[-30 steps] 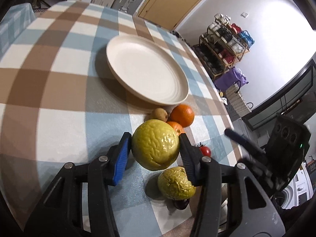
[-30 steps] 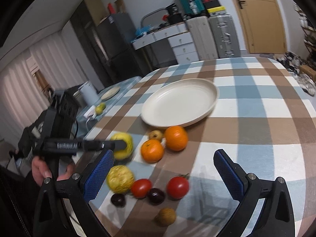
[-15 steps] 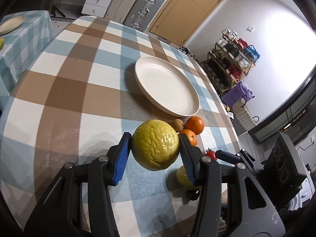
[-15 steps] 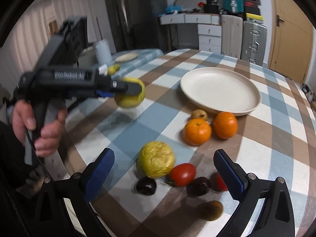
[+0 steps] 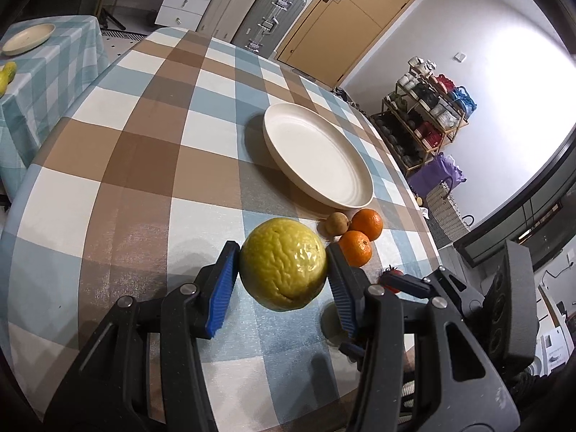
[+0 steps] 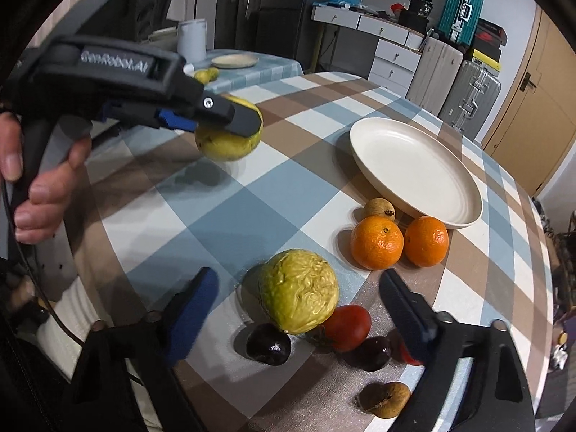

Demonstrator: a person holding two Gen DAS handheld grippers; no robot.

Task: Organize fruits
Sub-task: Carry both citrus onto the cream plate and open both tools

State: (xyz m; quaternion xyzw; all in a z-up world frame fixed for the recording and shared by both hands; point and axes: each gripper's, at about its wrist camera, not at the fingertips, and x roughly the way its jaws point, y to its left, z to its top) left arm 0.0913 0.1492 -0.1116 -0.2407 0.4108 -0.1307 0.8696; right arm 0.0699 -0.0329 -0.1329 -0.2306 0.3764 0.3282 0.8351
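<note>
Two wrinkled yellow fruits show: one (image 5: 283, 263) is clamped between the blue pads of the left claw (image 5: 283, 280) and hangs clear above the checked counter (image 5: 144, 165), its shadow on the cloth below; the other, the second yellow fruit (image 6: 298, 296), lies on the counter between the fingers of the right claw (image 6: 295, 309), whose jaws are closing but whose pads stand apart from it on both sides. A hand (image 6: 39, 187) grips the left claw's handle. One cream plate (image 6: 414, 169) sits on the counter with nothing in it, its rim just beside a small brown fruit (image 6: 379, 209) and two oranges, the left orange (image 6: 377, 242) and the right orange (image 6: 427, 241), which touch each other. Just beside the second yellow fruit lie a red tomato (image 6: 347, 327), which touches it, and a dark plum (image 6: 269, 345); another dark plum (image 6: 370, 352) sits next to the tomato, and a wrinkled brown fruit (image 6: 385, 399) lies nearer the counter's edge. Something red (image 6: 408, 356) is mostly hidden behind the right claw's finger; what it is cannot be told. On a smaller checked side table (image 5: 54, 72) rests a small plate (image 5: 28, 37), also bare, with a yellow-green fruit (image 5: 7, 75) near it.
</note>
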